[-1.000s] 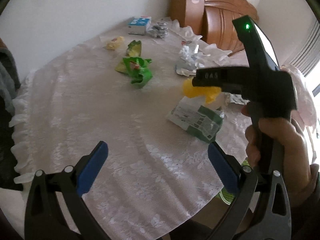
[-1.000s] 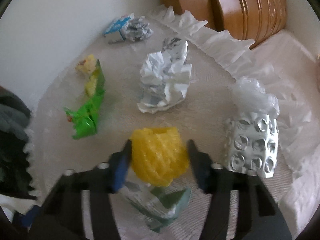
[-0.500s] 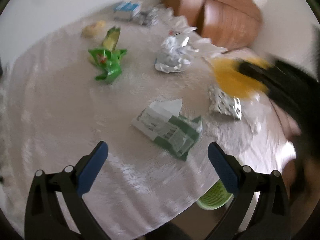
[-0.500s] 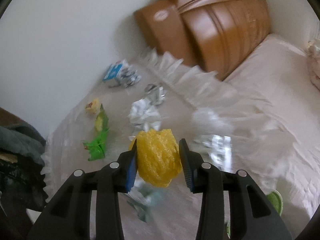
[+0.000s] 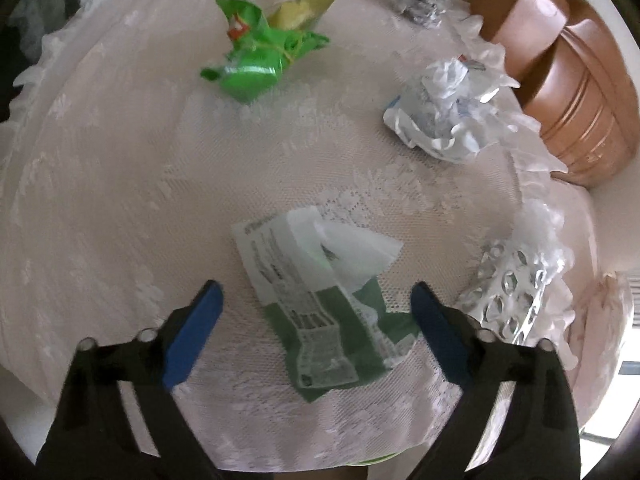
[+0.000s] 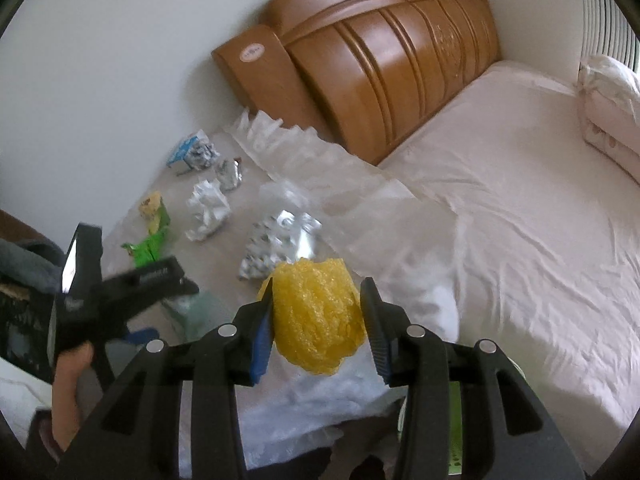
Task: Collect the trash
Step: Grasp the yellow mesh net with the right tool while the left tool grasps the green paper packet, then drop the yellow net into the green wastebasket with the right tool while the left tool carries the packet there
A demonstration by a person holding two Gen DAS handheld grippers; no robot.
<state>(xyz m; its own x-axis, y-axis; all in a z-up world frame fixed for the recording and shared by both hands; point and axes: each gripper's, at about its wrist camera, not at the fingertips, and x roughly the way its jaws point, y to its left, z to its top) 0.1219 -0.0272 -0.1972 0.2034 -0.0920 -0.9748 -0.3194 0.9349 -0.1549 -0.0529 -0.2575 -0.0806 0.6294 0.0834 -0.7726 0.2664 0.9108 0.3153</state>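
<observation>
Two hand-held grippers: right (image 6: 316,316) clamps yellow mesh (image 6: 316,312); left (image 5: 316,320), closing, straddles green-white packet (image 5: 320,300), pads clear.

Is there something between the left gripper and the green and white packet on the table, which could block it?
Nothing visible does. The left gripper is open, its jaws having just been closing, and the green and white packet lies flat on the lace tablecloth between its fingers. The blister pack lies off to the side, apart.
</observation>
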